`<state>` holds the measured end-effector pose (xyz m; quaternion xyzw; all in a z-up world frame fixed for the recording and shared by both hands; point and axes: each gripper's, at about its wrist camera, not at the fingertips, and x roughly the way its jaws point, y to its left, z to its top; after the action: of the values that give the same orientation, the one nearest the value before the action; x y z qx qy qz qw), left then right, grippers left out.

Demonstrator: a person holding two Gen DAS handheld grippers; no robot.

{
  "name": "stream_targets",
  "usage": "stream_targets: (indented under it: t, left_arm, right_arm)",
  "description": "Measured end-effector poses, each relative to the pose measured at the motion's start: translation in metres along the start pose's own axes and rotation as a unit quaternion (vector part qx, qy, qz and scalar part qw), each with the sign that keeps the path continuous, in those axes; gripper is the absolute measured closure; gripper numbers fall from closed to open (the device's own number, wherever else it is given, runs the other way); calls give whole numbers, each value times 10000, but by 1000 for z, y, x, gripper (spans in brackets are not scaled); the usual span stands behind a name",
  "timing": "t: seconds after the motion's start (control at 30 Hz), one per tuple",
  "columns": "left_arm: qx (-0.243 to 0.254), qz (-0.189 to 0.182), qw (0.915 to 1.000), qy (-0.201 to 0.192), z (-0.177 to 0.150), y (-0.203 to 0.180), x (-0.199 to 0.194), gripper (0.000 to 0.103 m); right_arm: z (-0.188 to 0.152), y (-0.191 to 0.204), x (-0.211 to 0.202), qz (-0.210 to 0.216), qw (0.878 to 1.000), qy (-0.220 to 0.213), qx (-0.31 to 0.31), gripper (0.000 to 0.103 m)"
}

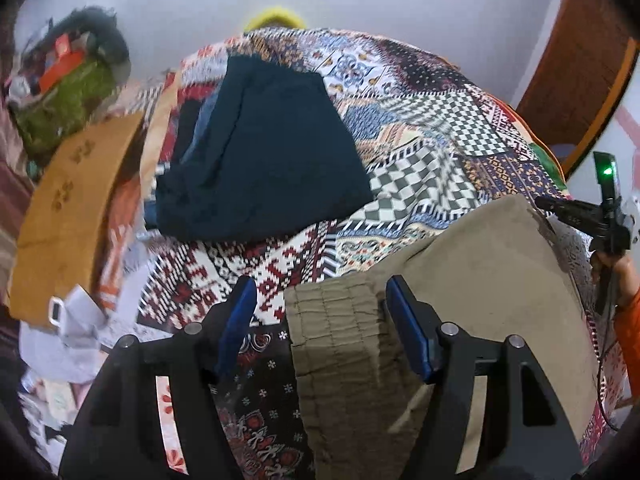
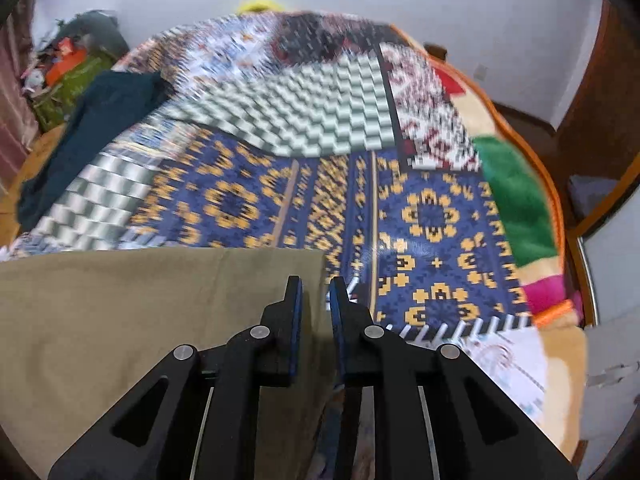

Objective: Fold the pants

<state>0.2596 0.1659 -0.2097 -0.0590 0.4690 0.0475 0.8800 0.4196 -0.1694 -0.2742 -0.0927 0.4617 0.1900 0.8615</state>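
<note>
Khaki pants lie on the patterned bedspread. Their stitched elastic waistband runs between the blue pads of my left gripper. The jaws stand wide: the right pad touches the cloth, while a gap shows at the left pad. In the right wrist view the pants fill the lower left. Their right edge passes between the nearly closed pads of my right gripper, which is shut on it. The left wrist view also shows the right gripper at the pants' far corner, held by a hand in an orange sleeve.
A folded dark teal garment lies farther back on the bed, also seen as a dark teal garment in the right wrist view. A tan pad and piled clutter sit at the left. A wooden door stands at the right, and a white wall lies behind.
</note>
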Motion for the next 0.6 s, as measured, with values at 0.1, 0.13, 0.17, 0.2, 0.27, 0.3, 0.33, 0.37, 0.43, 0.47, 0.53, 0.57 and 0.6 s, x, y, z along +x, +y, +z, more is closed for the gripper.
stream_targets:
  t: [0.1,0.13,0.17,0.2,0.27,0.3,0.33,0.37,0.43,0.47,0.53,0.57,0.6]
  left_arm:
    - [23,-85,9999,-141,8,-5,-15,30]
    - [30,-93,9998,-197,11,-7,-20,27]
    - [41,-99,9996,-256,13,-9,-24,25]
    - [64,-122,9994,-328,16,-12,-29,23]
    - [109,-175,9990,-391,22,-18,-35,18]
    - [131,-197,9989,-399,23,-21,-36,17]
    - [158,-220,9988,-400,26,-24,-37,16]
    - [205,-239,9987,-389,28,-27,-36,15]
    - [266,-187,9989,-339,30,-33,-33,14]
    - [312,-185,9989,-281,30,-36,-30,14]
    - [444,-204,9987,-115,30,-44,-21,14]
    - [504,-183,9986,-40,30,-47,-16,14]
    - [591,-156,9981,67,28,-50,-10,14]
  right_arm:
    - [-1,10,-33,228,9992,-305,-79,84]
    - [-1,15,-43,334,9986,-402,-108,81]
    - [-1,21,-54,458,9976,-508,-133,76]
    - [-1,27,-64,582,9964,-601,-167,70]
    - [-2,41,-84,803,9932,-780,-328,64]
    - [-1,50,-91,874,9919,-827,-413,61]
    - [0,60,-96,973,9902,-863,-504,59]
    - [-1,69,-101,1091,9883,-890,-594,56]
    - [-2,83,-106,1287,9849,-912,-713,53]
    - [-2,91,-106,1390,9832,-904,-760,52]
    - [-3,102,-102,1601,9803,-830,-804,51]
    - [-3,109,-98,1733,9787,-749,-803,45]
    - [-5,117,-94,1844,9774,-667,-793,40]
